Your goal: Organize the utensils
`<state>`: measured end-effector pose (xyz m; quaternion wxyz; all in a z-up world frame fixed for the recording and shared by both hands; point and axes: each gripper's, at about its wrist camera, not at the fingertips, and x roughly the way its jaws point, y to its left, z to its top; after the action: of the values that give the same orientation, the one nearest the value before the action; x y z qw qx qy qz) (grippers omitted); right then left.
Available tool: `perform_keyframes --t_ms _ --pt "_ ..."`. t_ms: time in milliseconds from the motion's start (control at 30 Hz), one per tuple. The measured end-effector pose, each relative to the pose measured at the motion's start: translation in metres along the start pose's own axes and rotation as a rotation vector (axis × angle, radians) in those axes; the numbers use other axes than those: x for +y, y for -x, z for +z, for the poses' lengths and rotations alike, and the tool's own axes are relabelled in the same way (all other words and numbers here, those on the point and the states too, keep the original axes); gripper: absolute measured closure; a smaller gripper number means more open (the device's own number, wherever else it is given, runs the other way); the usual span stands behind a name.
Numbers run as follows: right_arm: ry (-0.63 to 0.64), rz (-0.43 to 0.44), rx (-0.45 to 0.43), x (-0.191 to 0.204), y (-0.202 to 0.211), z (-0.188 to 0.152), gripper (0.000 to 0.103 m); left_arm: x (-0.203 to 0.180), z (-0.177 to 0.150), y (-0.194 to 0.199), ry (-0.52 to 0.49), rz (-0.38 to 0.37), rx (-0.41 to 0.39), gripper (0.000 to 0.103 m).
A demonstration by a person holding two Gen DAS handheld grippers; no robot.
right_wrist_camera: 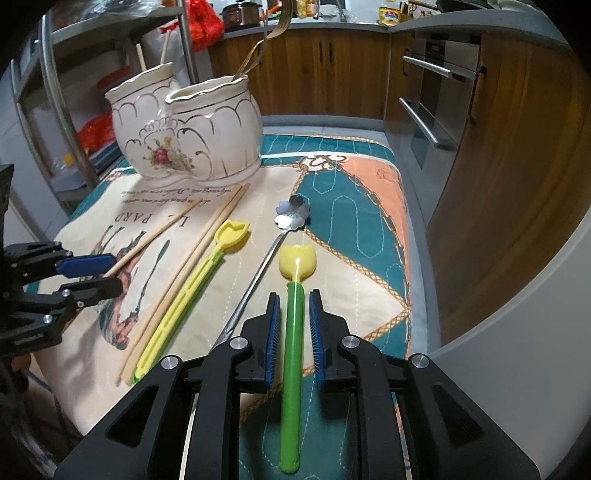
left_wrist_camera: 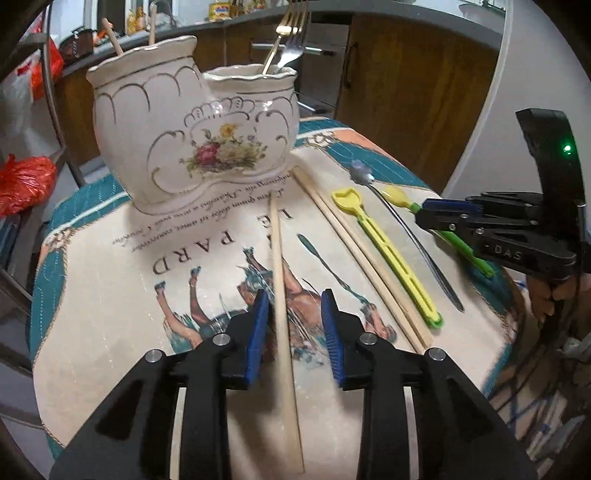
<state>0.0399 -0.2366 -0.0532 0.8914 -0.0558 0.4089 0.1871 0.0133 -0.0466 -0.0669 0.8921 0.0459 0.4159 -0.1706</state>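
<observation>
Left wrist view: the left gripper (left_wrist_camera: 293, 308) points down at a printed cloth (left_wrist_camera: 122, 295), its blue pads parted, with a single wooden chopstick (left_wrist_camera: 282, 306) running between them from near to far. The left pad sits right against the stick and the right pad stands clear, so nothing is clamped. To the right lie a pair of chopsticks (left_wrist_camera: 354, 254), a yellow plastic spoon with a slotted handle (left_wrist_camera: 388, 254), a metal spoon (left_wrist_camera: 413, 236), and furthest right a yellow-and-green spoon (left_wrist_camera: 397, 195), over which the right gripper (left_wrist_camera: 439, 216) reaches. At the far left stands the twin-cup ceramic holder (left_wrist_camera: 192, 125). Its left cup holds two wooden sticks, probably chopsticks, and its right cup holds a gold fork and a silver fork (left_wrist_camera: 291, 33).

Right wrist view: the right gripper (right_wrist_camera: 293, 314) straddles the green handle of the yellow-and-green spoon (right_wrist_camera: 293, 321), which lies on the cloth (right_wrist_camera: 369, 258). Narrow gaps show on both sides of the handle, so the pads look just short of pressing. The left gripper (right_wrist_camera: 99, 275) sits at the left edge, near the single chopstick (right_wrist_camera: 159, 236). The holder (right_wrist_camera: 192, 136) stands far left.

By my reading the step in hand is grasping, one utensil per hand. Next, each pair of pads needs to close squarely on its shaft, lift it, tip it upright and lower it into the matching cup: the chopstick into the left one, while the spoon's cup is unclear.
</observation>
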Motion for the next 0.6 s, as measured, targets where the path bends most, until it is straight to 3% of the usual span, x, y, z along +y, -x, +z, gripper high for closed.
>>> perform_keyframes --t_ms 33,100,133,167,333,600 --pt "0.003 -0.002 -0.002 0.0 0.0 0.0 0.086 -0.001 0.0 0.0 0.005 0.006 -0.008 0.074" --pt "0.007 -0.006 -0.007 0.001 -0.001 0.0 0.089 -0.002 -0.001 0.001 -0.002 0.032 -0.018 0.085" --pt "0.008 -0.006 -0.01 0.001 -0.001 0.0 0.09 -0.001 -0.002 0.001 -0.005 0.046 -0.022 0.096" --pt "0.008 -0.005 -0.011 0.001 -0.001 0.0 0.093 0.0 -0.002 0.001 -0.001 0.046 -0.026 0.097" --pt "0.008 0.01 -0.035 0.002 0.004 -0.001 0.093 0.011 -0.002 0.006 0.025 0.02 -0.058 0.097" --pt "0.02 0.053 -0.186 0.01 0.037 0.009 0.093 0.022 0.001 0.037 0.019 -0.021 -0.18 0.097"
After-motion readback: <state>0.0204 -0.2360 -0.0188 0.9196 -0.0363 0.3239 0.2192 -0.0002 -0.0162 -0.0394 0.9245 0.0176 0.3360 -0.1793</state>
